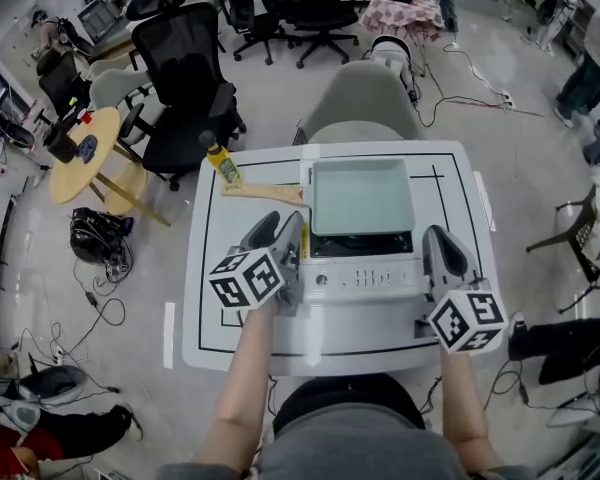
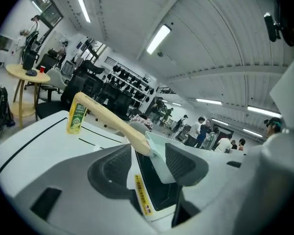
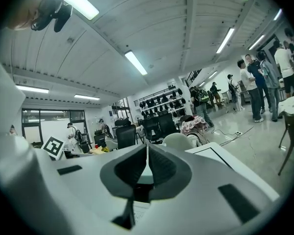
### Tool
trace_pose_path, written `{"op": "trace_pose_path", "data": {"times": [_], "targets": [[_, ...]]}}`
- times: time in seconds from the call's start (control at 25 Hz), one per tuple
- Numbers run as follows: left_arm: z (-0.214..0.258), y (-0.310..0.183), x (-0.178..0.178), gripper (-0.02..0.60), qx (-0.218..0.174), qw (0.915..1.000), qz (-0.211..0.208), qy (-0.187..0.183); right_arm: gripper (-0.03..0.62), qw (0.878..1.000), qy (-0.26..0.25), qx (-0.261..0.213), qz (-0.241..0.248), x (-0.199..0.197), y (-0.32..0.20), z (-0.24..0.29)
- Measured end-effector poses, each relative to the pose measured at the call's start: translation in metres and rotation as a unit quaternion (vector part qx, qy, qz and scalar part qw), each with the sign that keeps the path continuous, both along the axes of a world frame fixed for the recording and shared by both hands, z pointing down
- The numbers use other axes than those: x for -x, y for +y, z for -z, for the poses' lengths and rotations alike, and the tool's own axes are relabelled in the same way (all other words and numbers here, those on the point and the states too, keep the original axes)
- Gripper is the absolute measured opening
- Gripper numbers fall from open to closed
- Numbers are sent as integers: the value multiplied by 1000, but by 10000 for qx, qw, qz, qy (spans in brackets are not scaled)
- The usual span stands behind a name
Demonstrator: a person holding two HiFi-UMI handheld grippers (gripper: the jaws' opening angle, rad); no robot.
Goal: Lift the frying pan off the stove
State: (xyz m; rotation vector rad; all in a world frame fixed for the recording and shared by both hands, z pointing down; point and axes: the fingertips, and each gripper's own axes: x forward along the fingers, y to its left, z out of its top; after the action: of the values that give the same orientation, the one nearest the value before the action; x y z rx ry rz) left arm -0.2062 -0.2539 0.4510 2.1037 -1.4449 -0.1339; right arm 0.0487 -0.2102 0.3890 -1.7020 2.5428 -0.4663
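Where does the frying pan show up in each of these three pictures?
Head view: frying pan at centre, on the stove, wooden handle pointing left.
Left gripper view: centre, just beyond the open fingers, handle rising leftward.
Right gripper view: not clearly in it.
Shared landmark: the white table with black lines.

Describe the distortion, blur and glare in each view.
Head view: evenly lit, sharp, the table edges bow outward. Left gripper view: dark rounded corners, near jaws soft, pan handle crisp. Right gripper view: same fisheye vignette, ceiling lights blown out.
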Motion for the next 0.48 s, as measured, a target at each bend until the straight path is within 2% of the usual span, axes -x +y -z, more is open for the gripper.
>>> {"op": "trace_pose_path", "data": {"times": [0.2, 0.48], "targets": [[-11, -14, -1, 230, 278, 9991, -31, 316, 5, 9999, -43, 80, -57, -5, -7, -6], [-17, -35, -2, 233, 408, 9972, -8, 624, 5, 9998, -68, 199, -71, -9, -19, -15]]}}
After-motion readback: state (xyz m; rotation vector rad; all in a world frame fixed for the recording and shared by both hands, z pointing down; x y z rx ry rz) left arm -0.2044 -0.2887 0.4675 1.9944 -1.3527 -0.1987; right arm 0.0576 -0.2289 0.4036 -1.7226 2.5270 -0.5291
